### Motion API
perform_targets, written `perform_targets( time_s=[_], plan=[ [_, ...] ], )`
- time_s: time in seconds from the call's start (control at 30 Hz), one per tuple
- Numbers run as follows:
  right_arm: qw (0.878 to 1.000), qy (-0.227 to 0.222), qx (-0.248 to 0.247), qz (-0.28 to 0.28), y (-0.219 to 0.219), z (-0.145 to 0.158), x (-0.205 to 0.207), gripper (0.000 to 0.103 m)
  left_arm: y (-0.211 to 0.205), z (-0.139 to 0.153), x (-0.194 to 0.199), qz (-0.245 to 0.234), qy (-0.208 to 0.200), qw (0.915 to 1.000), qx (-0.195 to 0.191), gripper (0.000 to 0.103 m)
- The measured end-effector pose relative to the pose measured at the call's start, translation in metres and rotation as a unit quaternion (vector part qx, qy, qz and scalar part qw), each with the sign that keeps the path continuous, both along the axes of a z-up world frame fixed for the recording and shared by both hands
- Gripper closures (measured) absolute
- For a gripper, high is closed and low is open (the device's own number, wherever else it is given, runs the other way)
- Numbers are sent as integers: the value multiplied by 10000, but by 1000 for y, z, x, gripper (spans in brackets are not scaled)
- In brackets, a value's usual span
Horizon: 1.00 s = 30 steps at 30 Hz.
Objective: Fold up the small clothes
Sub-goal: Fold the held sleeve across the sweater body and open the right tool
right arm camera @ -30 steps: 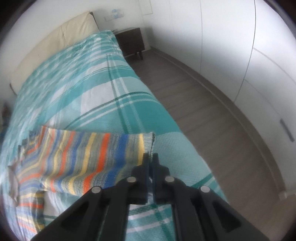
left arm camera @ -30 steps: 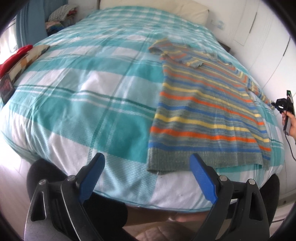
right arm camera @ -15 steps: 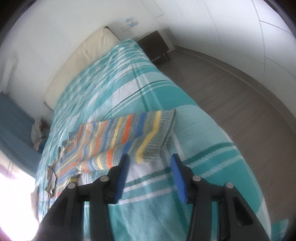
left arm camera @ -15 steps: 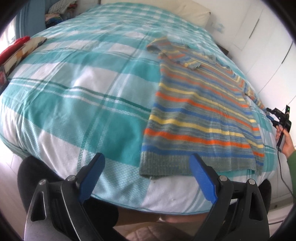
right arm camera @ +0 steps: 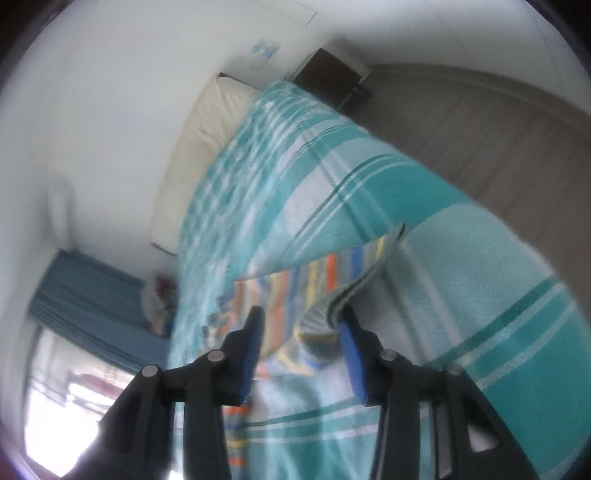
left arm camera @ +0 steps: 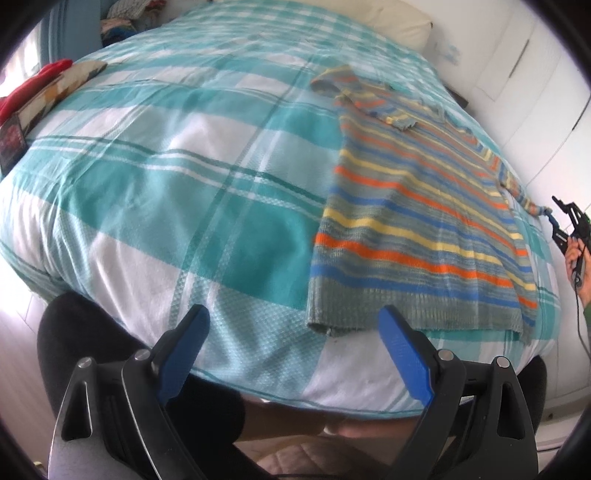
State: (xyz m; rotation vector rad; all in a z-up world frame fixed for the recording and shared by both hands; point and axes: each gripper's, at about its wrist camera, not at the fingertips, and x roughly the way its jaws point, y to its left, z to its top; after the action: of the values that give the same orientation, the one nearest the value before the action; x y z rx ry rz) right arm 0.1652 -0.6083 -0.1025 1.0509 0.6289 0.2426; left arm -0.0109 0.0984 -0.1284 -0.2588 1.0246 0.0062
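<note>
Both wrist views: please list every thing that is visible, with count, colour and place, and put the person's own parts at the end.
striped sweater: one, grey with orange, yellow and blue stripes, flat on the right part of the bed, one sleeve folded over its top.
bedspread: one, turquoise and white check, covering the bed.
pillow: one, cream, at the head of the bed.
red cloth: one, at the left edge of the bed, on a patterned item.
clothes pile: one, mixed colours, far left corner.
nightstand: one, dark, beside the bed head.
curtain: one, blue, by the window.
left gripper: black with blue pads, open, over the near bed edge.
right gripper: black with blue pads, open, sleeve cuff between the pads.
hand: one, right edge, holding the right gripper.
</note>
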Motion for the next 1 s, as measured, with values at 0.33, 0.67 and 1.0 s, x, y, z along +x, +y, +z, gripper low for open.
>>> perform_targets(
  time_s=[0.33, 0.67, 1.0],
  plan=[
    [9955, 805, -434, -233, 12, -9, -29, 49, -1, 7, -3, 22, -148, 9998, 147, 9],
    [9309, 676, -3564, 421, 48, -6, -19, 47, -10, 8, 3, -130, -113, 9998, 123, 9],
    [9428, 1202, -3077, 456, 25, 13, -15, 97, -2, 6, -4, -35, -21, 9998, 196, 9]
  ],
)
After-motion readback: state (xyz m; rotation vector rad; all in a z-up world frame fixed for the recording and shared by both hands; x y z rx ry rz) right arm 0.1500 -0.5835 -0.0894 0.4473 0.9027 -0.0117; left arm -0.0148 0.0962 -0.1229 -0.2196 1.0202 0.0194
